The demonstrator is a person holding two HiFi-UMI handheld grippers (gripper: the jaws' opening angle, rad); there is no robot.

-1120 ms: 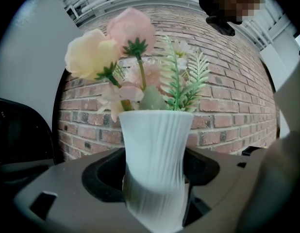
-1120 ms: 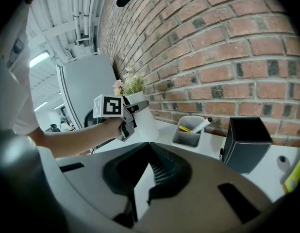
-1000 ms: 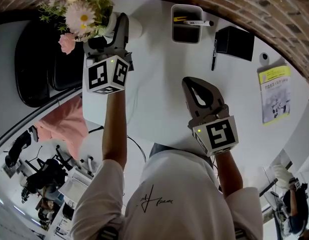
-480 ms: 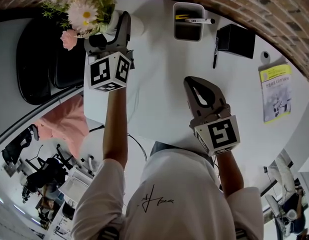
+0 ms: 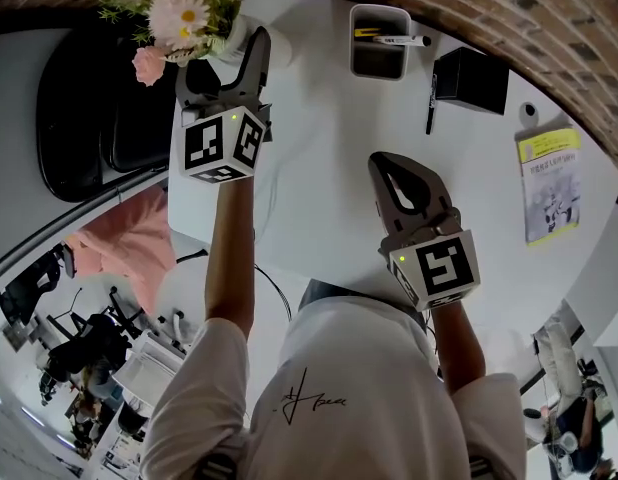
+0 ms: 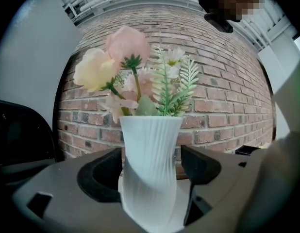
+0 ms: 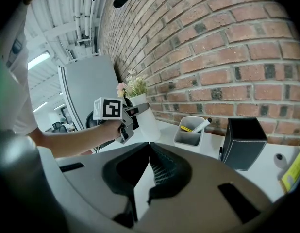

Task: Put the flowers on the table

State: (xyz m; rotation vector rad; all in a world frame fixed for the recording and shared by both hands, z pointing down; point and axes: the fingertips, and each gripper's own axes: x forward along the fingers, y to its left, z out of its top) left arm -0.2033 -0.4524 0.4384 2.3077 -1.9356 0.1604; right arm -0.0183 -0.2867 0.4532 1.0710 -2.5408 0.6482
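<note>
The flowers [image 6: 135, 76], pink, cream and white with green sprigs, sit in a ribbed white vase [image 6: 150, 164] that stands upright at the far left corner of the white tabletop [image 5: 309, 148], close to the brick wall [image 6: 227, 96]. The left tool [image 5: 227, 60] has the vase between its jaws, which are opening, with a gap showing beside the right pad. The right tool [image 7: 149, 147] hovers over the near middle of the tabletop, its jaws closed together on nothing. A grey pen holder [image 5: 377, 43] and a black box [image 5: 471, 80] stand further right along the wall.
</note>
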